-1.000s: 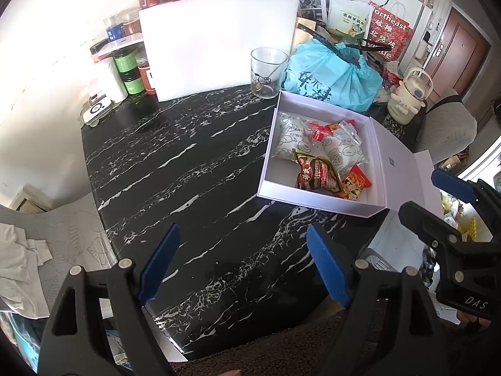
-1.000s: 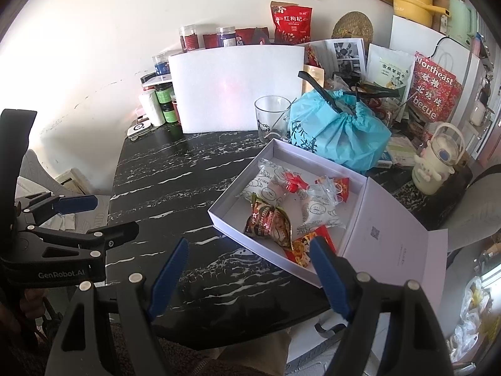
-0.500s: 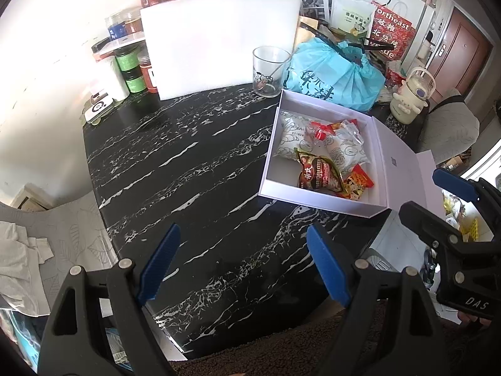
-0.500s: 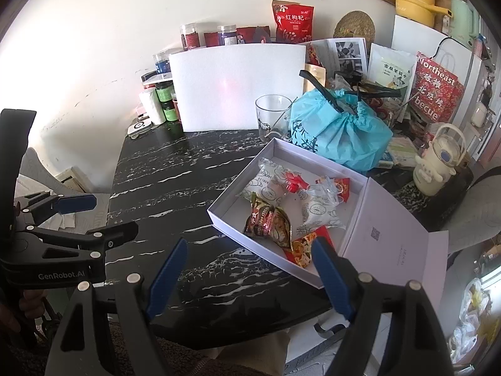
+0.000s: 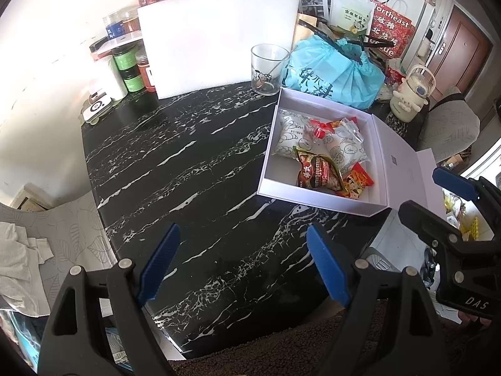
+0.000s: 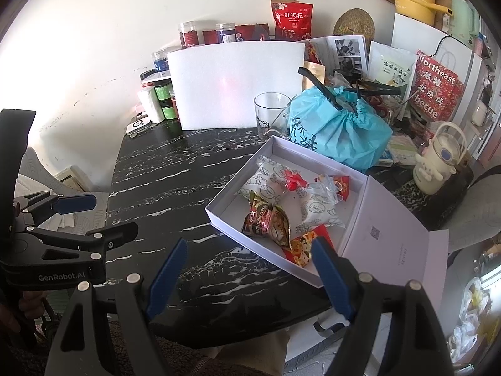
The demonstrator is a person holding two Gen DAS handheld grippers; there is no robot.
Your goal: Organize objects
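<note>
Landmark: white box, lid open, on the black marble table.
Box lid: folded flat out from the box's right wall (a small square code is printed on it).
Snacks: all inside the box; 2 white packs, a dark red-brown pack toward the front wall, an orange-red pack at the front right corner, small red sweets in the middle.
Glass: upright just behind the box's back left corner, a thin stick leaning in it.
Blue bag: right behind the box's back wall, touching or nearly so.
White foam sheet: upright behind the box and to its left, jars beside it.
Cream kettle: beyond the box's far right corner.
Left gripper: above the bare table in front of the box and to its left; fingers spread wide, nothing between them.
Right gripper: above the box's front edge; fingers spread wide, nothing pinched (one blue pad overlaps the orange-red pack in view only).
</note>
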